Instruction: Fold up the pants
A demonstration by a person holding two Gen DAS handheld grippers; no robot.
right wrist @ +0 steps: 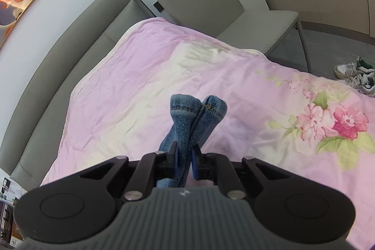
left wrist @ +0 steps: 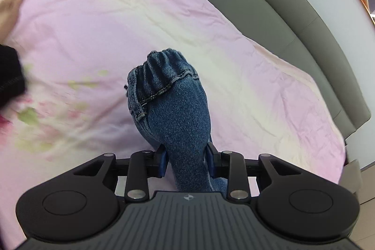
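Now | left gripper clamps pants waistband | right gripper clamps hems | lifted over bedsheet | next: lay flat.

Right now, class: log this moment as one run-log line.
left gripper: shut on jeans waistband | right gripper: shut on jeans leg hems | surface: pink floral bedsheet | fold: not yet laid
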